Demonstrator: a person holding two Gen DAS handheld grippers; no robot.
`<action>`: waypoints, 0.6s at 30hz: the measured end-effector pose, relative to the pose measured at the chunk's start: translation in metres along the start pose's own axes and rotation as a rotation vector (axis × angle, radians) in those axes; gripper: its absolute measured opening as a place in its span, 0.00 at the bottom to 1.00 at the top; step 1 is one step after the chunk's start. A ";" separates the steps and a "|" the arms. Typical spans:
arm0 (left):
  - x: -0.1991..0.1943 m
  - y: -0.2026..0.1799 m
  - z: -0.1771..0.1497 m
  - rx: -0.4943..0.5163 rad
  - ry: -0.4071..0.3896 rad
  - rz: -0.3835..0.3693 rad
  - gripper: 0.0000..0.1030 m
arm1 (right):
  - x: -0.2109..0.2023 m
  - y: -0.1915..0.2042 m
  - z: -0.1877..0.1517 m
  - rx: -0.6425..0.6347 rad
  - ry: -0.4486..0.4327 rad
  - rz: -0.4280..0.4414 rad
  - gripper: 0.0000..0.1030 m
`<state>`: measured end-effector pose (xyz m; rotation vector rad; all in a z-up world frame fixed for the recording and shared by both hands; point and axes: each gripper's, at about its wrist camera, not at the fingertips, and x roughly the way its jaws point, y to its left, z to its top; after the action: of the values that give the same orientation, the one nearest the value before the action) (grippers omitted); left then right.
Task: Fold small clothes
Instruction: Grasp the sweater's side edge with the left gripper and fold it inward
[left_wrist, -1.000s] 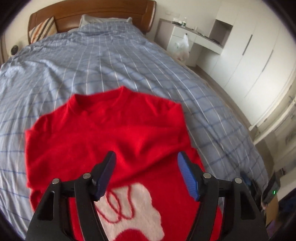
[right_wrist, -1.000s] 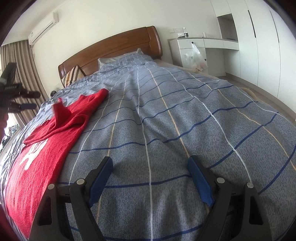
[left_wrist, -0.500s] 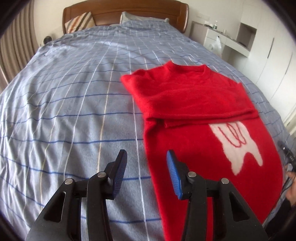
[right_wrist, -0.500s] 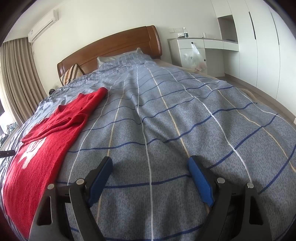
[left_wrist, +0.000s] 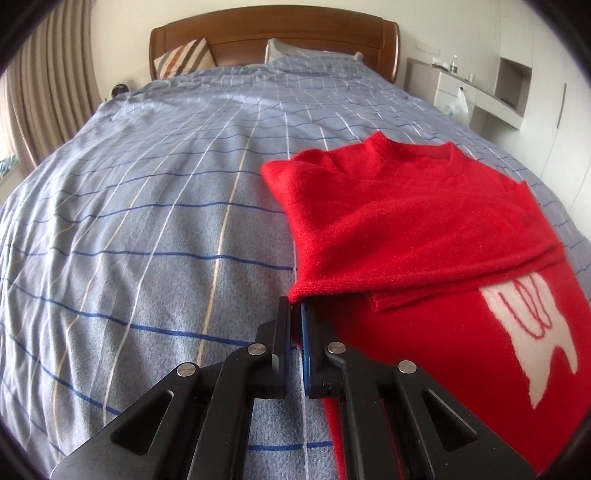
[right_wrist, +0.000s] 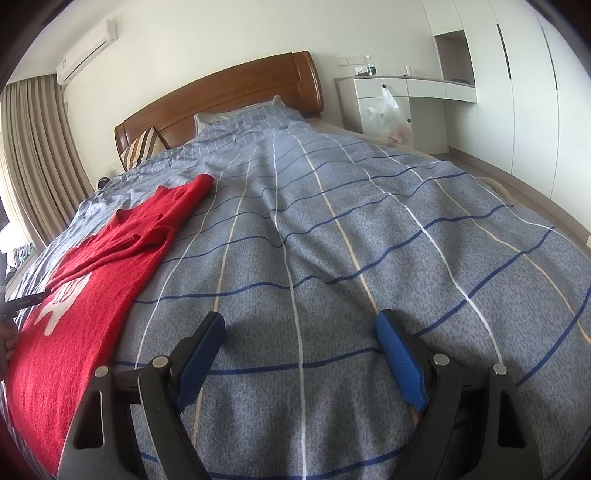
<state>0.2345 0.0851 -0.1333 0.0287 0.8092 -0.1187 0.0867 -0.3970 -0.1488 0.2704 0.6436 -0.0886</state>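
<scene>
Left gripper (left_wrist: 295, 306) moved to red sweater (left_wrist: 424, 229) edge, fingers clamped on it, right gripper (right_wrist: 299, 354) fingers wide apart, empty, over striped bedspread (right_wrist: 332, 240).

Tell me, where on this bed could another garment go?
Bare bedspread runs from the sweater's left edge to the curtains, and up to the pillows. In the right view, bedspread around the open right gripper is free too. Only the sweater's patch is taken.

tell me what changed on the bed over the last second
The left claw swung from over the red sweater's front to its side edge; its jaws have just closed, pinching that edge. The right claw stayed open over the striped bedspread, and the sweater stayed folded flat.
</scene>
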 end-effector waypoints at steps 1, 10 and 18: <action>0.000 -0.001 0.000 0.004 0.000 0.006 0.03 | 0.000 0.000 0.000 0.000 0.000 0.000 0.81; -0.027 0.025 -0.015 -0.127 0.027 -0.023 0.07 | 0.000 0.000 0.000 0.001 0.000 0.001 0.81; -0.090 0.035 -0.057 -0.180 0.013 0.047 0.64 | 0.000 0.000 0.000 0.000 -0.001 0.000 0.81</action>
<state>0.1358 0.1321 -0.1080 -0.1214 0.8287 -0.0011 0.0868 -0.3968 -0.1489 0.2699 0.6431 -0.0889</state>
